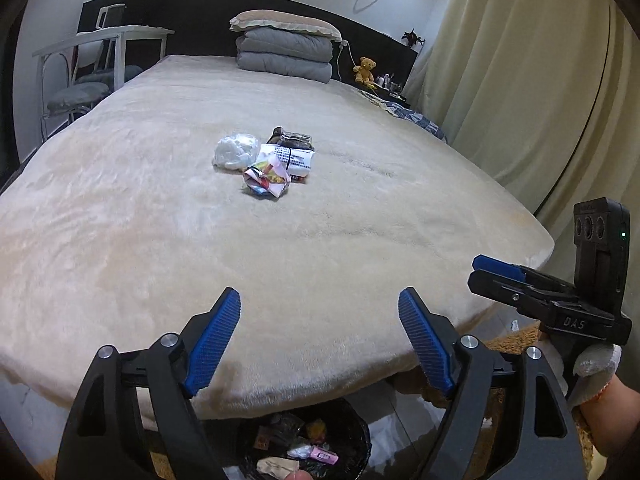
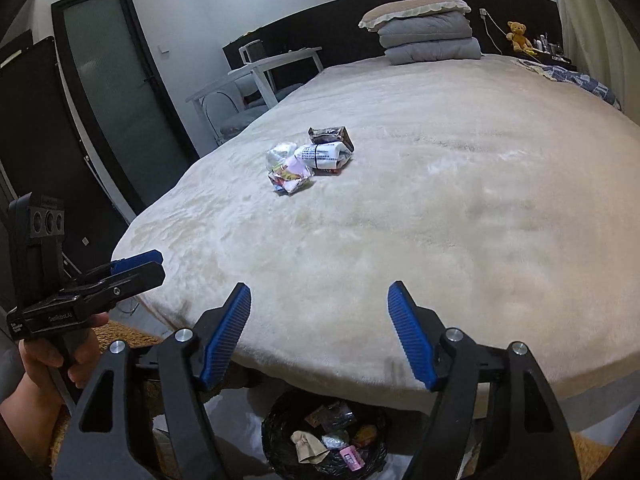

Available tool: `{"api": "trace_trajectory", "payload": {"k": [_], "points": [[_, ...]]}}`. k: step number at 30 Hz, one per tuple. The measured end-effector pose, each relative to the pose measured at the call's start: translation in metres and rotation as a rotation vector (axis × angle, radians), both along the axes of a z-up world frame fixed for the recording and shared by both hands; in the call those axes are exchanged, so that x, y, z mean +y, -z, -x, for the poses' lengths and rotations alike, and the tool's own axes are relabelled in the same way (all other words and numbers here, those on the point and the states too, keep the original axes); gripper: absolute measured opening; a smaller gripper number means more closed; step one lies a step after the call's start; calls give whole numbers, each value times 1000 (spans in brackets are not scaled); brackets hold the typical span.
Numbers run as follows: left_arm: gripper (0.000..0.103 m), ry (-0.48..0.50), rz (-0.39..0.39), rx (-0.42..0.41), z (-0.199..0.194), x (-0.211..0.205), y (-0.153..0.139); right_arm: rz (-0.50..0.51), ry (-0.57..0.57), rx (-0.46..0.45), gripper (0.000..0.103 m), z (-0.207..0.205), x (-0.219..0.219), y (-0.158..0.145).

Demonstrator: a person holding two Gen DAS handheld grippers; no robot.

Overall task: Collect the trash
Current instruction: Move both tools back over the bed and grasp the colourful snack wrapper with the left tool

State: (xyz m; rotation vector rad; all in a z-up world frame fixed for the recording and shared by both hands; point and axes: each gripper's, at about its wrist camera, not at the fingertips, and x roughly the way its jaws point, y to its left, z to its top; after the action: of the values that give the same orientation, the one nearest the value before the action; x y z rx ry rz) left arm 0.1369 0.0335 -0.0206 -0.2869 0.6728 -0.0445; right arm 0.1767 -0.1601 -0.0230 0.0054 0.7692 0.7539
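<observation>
The trash (image 1: 264, 158) sits in a small heap on the bed (image 1: 160, 216), about midway across it and well back from the near edge. I can make out a white crumpled bag (image 1: 235, 151) on the heap's left, a white printed packet (image 1: 289, 160) touching it, a dark wrapper (image 1: 293, 137) behind that packet, and a colourful crumpled wrapper (image 1: 266, 179) nearest to me. The right wrist view shows the same four pieces (image 2: 310, 158) bunched together, touching one another.

Below the bed's near edge stands a bin (image 2: 280, 420) lined with a black bag, already holding several scraps, among them a pink one (image 2: 351, 458) and a tan one (image 2: 307, 446).

My left gripper (image 1: 320, 312) hovers over the near edge of the bed, its blue pads spread wide with nothing between them. My right gripper (image 2: 320, 304) hangs over the same edge, also spread wide and empty. Both are well apart from the heap. Each shows side-on in the other's view, too edge-on there to judge its gap.

Further out, folded grey quilts (image 1: 285, 56) with a pillow (image 1: 284, 22) on top lie at the head of the bed. A teddy bear (image 1: 366, 69) sits beside the far right corner, a white table (image 1: 100, 40) stands off the left edge, and curtains (image 1: 520, 80) hang on the right.
</observation>
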Motion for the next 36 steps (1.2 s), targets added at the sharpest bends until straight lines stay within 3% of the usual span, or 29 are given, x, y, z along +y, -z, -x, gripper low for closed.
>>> {"api": "trace_trajectory", "payload": {"k": [1, 2, 5, 11, 13, 22, 29, 36], "points": [[87, -2, -2, 3, -5, 2, 0, -10, -6, -8, 88, -2, 0, -2], [90, -2, -3, 6, -11, 4, 0, -15, -8, -18, 92, -5, 1, -3], [97, -5, -23, 14, -28, 10, 0, 4, -17, -57, 92, -12, 4, -8], [96, -22, -40, 28, -66, 23, 1, 25, -27, -111, 93, -26, 9, -14], [96, -23, -56, 32, -78, 25, 2, 34, -21, -115, 99, -32, 11, -14], [96, -27, -127, 58, -132, 27, 10, 33, -9, -130, 99, -57, 10, -18], [96, -28, -152, 117, -170, 29, 25, -26, 46, -118, 99, -81, -6, -22], [96, -68, -183, 147, -195, 30, 37, 2, 31, -114, 99, -94, -7, -19]]}}
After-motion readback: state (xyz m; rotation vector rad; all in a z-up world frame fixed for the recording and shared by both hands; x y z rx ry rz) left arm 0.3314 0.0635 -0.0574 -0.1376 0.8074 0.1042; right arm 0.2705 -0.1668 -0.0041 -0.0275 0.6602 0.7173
